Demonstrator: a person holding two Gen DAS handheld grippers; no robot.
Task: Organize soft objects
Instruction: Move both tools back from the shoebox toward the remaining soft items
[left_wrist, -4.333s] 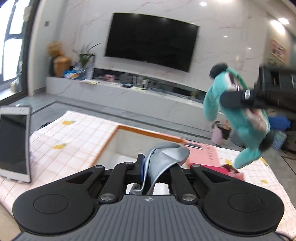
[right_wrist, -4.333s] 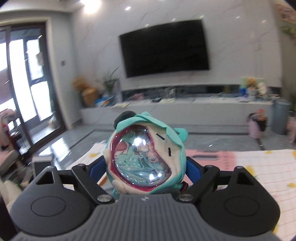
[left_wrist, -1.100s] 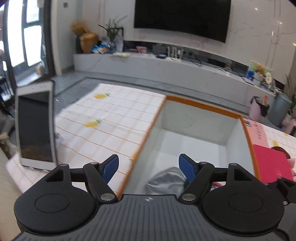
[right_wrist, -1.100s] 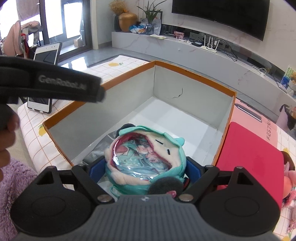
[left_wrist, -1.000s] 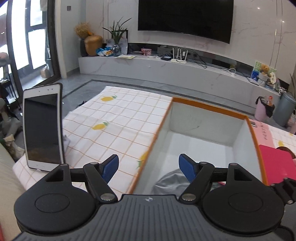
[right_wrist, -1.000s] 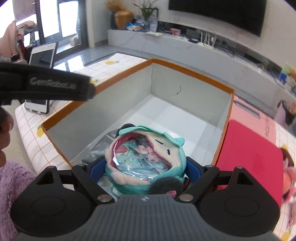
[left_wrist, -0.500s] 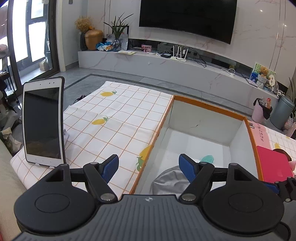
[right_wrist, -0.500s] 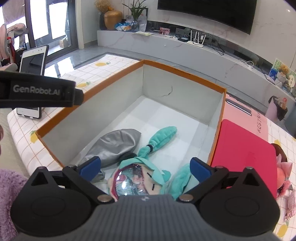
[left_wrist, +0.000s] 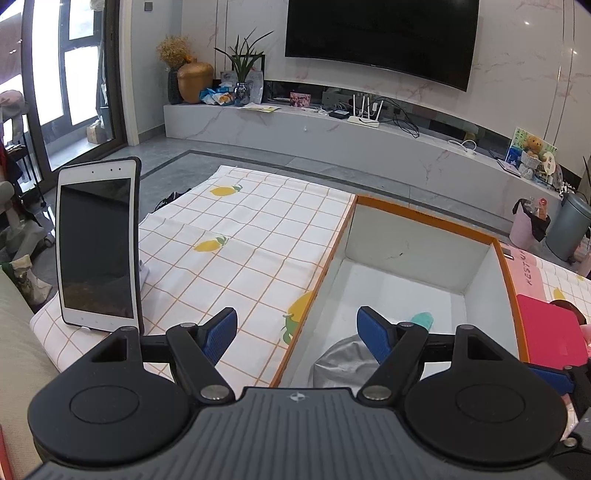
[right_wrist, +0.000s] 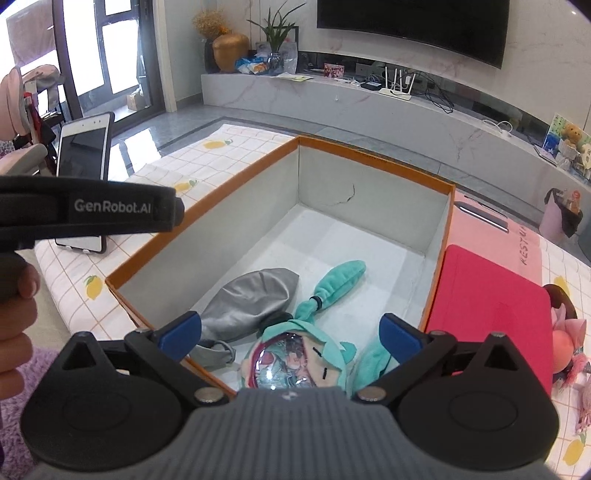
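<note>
Both grippers' fingers (right_wrist: 177, 334) wide apart, empty; "GenRobot.AI" on left gripper (right_wrist: 110, 214).

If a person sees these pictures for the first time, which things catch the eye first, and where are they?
The teal plush doll lies inside the orange-rimmed box, near its front, just beyond the open right claw. A grey soft pouch lies beside it to the left. A pink plush toy waits outside the box at the far right, past a red mat.

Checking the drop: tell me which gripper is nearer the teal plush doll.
Right. The right gripper hangs open directly over the teal plush doll in the box; the left gripper straddles the box's left rim, beside it.
</note>
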